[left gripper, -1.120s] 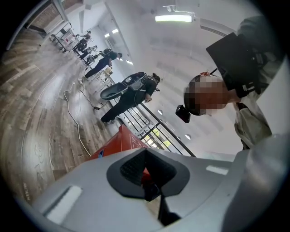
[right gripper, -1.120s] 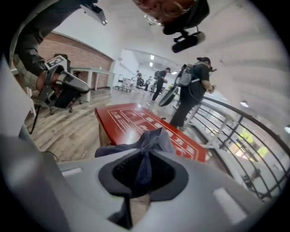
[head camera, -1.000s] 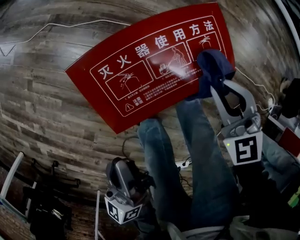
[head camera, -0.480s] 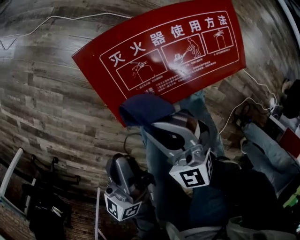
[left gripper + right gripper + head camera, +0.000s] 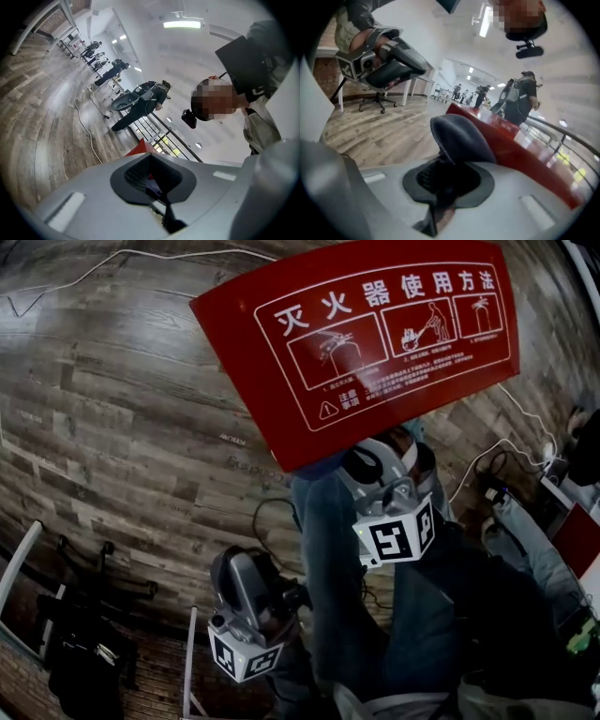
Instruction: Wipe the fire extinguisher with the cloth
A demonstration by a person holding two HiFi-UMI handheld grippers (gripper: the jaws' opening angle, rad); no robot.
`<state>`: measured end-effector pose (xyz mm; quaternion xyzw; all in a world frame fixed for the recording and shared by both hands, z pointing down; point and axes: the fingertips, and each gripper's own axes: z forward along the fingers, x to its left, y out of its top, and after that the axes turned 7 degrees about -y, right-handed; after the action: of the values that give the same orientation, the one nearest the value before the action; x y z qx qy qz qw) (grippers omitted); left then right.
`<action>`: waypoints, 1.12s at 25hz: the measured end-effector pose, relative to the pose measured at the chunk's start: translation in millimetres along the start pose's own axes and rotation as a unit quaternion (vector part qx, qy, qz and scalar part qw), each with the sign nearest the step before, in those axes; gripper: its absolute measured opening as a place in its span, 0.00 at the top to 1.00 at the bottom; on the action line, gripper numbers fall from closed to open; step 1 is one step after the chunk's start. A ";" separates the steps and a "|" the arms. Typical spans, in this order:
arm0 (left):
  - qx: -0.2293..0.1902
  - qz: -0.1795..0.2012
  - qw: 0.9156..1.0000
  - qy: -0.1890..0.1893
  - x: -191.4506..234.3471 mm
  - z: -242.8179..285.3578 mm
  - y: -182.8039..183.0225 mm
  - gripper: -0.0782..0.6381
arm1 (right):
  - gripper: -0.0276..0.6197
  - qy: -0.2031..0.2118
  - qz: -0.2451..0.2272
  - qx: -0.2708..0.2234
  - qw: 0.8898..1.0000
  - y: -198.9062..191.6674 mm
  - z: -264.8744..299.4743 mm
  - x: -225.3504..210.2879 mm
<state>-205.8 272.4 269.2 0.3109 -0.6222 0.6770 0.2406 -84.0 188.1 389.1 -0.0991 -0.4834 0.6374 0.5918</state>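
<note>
My right gripper has just been closing tighter and pinches the dark blue cloth, which bulges up at the lower edge of the red fire extinguisher panel (white usage diagrams across it). My left gripper hangs low, jaws pressed together, empty.

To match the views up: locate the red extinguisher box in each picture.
Head view: the red extinguisher box fills the upper middle, printed face showing.
Left gripper view: only a small red corner, centre, just past the jaws.
Right gripper view: right of centre, behind the cloth.
Shared landmark: the wood-plank floor.
</note>
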 end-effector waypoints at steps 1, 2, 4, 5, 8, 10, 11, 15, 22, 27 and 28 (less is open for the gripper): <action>-0.001 -0.002 1.000 0.006 3.4 -5.3 -0.3 0.88 | 0.88 -0.001 0.023 0.012 1.000 -7.1 1.6 1.0; -0.001 -0.005 1.000 0.011 6.1 -10.2 -0.2 0.88 | 0.88 -0.007 0.053 0.020 0.998 -13.8 2.6 -0.4; -0.005 -0.008 1.000 0.017 9.4 -16.0 1.3 0.88 | 0.88 -0.034 0.118 0.030 0.992 -27.3 3.1 -12.7; -0.007 -0.009 1.000 0.017 10.3 -16.9 2.6 0.88 | 0.88 -0.053 0.155 0.045 0.986 -38.2 1.1 -21.3; -0.008 -0.005 1.000 0.013 10.2 -15.6 6.3 0.88 | 0.89 -0.113 0.268 0.121 0.949 -83.5 -13.3 -45.8; -0.003 -0.004 1.000 0.007 7.8 -11.0 4.2 0.88 | 0.88 -0.120 0.274 0.128 0.946 -92.3 -14.8 -56.5; 0.000 -0.005 1.000 0.003 5.5 -7.6 1.4 0.88 | 0.88 -0.108 0.266 0.120 0.950 -88.0 -12.5 -55.4; 0.015 -0.012 1.000 -0.013 -9.5 12.9 -18.8 0.88 | 0.88 -0.005 0.253 0.070 0.965 -39.2 3.2 -17.4; 0.049 -0.016 0.997 -0.057 -54.7 59.9 -48.3 0.88 | 0.89 0.032 0.214 0.040 0.975 -58.1 -5.7 -36.7; 0.064 -0.013 0.995 -0.074 -79.7 93.7 -69.0 0.88 | 0.89 -0.089 0.307 0.108 0.941 -165.8 -53.7 -131.1; 0.068 -0.015 0.995 -0.077 -85.8 101.2 -76.7 0.88 | 0.89 -0.107 0.326 0.124 0.931 -184.9 -63.8 -147.3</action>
<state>-79.5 185.7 263.8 0.3869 -0.5868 0.6880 0.1804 123.5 63.6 426.2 -0.1082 -0.4023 0.8569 0.3036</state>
